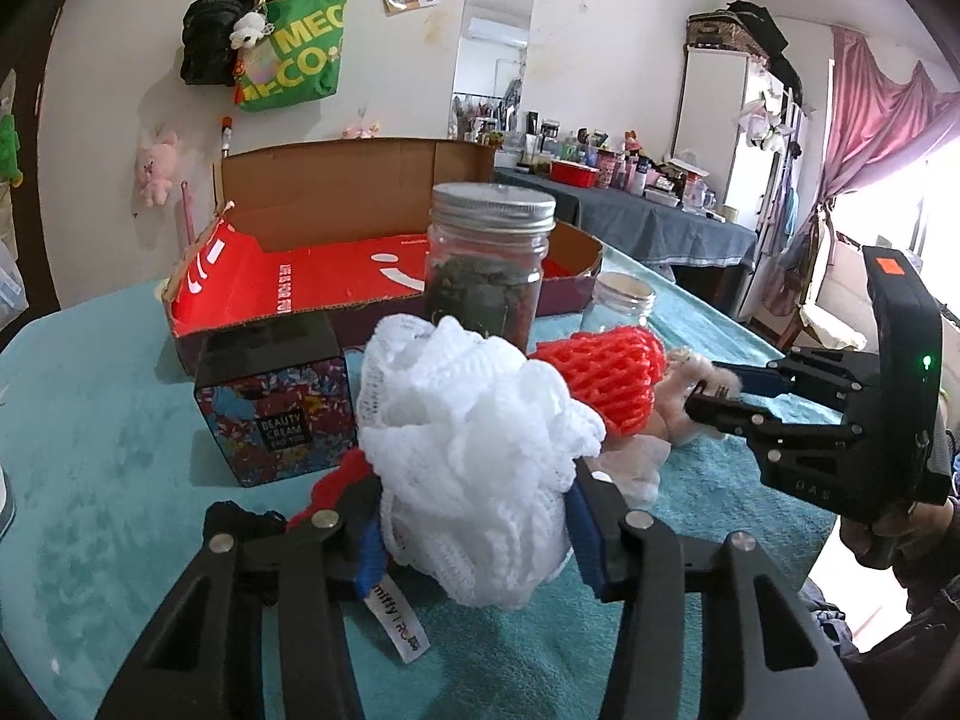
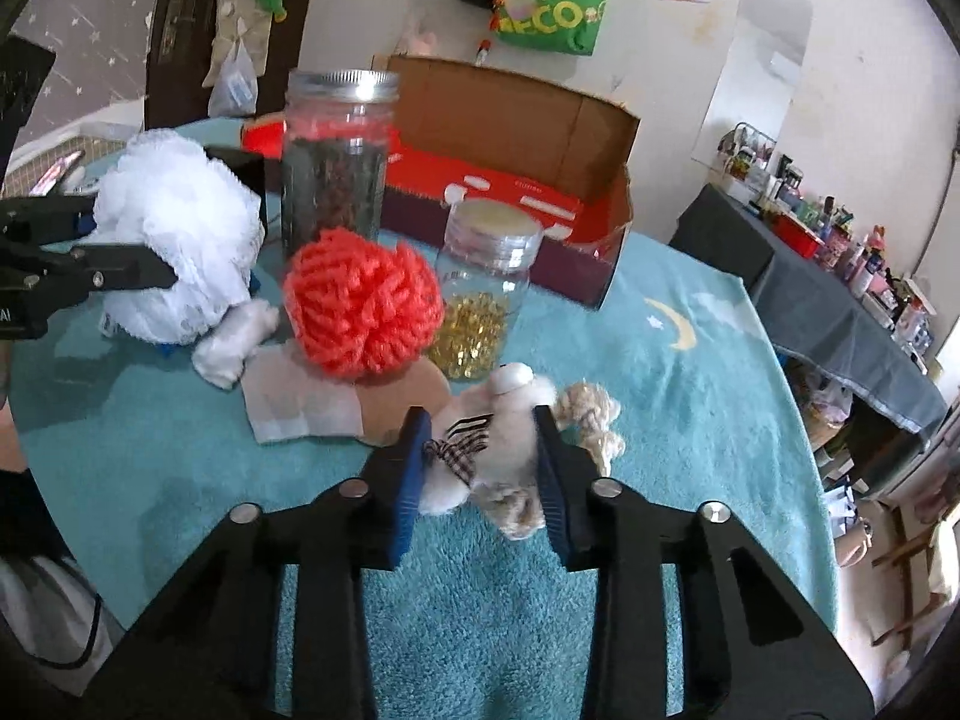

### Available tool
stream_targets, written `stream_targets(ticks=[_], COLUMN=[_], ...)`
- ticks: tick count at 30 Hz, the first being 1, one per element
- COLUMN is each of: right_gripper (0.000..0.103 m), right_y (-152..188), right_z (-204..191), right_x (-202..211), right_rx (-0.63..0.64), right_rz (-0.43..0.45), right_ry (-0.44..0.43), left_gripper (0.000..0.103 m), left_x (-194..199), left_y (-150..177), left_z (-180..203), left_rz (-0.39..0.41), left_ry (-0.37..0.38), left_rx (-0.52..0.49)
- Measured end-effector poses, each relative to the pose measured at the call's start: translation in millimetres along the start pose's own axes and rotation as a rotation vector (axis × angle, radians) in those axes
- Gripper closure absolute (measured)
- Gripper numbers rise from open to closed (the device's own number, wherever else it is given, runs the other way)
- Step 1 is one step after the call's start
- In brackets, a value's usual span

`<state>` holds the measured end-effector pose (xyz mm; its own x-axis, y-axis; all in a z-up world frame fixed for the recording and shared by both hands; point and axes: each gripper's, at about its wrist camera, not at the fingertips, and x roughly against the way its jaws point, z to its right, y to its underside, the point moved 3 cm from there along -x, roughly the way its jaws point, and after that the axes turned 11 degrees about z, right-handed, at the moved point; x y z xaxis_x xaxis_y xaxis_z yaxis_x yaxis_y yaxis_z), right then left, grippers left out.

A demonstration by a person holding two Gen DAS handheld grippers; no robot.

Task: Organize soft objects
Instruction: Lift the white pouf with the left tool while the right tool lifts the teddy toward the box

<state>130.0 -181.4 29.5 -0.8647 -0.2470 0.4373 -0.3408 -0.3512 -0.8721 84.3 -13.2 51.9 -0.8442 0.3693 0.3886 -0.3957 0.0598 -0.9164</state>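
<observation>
My left gripper (image 1: 474, 516) is shut on a white mesh bath pouf (image 1: 474, 444), which also shows in the right wrist view (image 2: 180, 246). A red knitted piece (image 1: 342, 480) lies under its left finger. A red knitted hat (image 1: 606, 381) on a doll (image 2: 366, 306) lies behind the pouf. My right gripper (image 2: 480, 456) is closed around a small cream plush toy (image 2: 504, 444) with a checked bow on the teal towel; it also shows in the left wrist view (image 1: 714, 390).
An open cardboard box (image 1: 360, 276) with a red inside stands behind. A lidded glass jar of dark leaves (image 1: 486, 264), a smaller jar of yellow beads (image 2: 486, 294) and a "Beauty Cream" tin (image 1: 276, 402) stand near the toys. A teal towel (image 2: 690, 390) covers the table.
</observation>
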Motion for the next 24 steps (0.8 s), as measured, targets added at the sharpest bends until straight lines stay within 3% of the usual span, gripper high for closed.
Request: stream_targets(ticks=[11,13,24], right_gripper=[0.083,0.093,0.094], right_y=[-18.6,-24.2,-38.5], right_z=[-3.1,-4.5,-13.2], right_x=[11.5,16.0,17.9], right_rx=[-0.045,-0.062,-0.106], right_rz=[0.061,0.079,0.12], right_ry=[-0.02,-0.033,-0.072], left_gripper=[0.052,0.052,0.052], left_x=[9.8,11.7,14.1], left_y=[-5.5,-7.5,-6.2], left_z=[-2.7,-4.3,-9.5], left_rz=[0.028,0.036,0.039], left_ry=[0.002,-0.001,-0.006], left_rx=[-0.013,-0.015,-0.01])
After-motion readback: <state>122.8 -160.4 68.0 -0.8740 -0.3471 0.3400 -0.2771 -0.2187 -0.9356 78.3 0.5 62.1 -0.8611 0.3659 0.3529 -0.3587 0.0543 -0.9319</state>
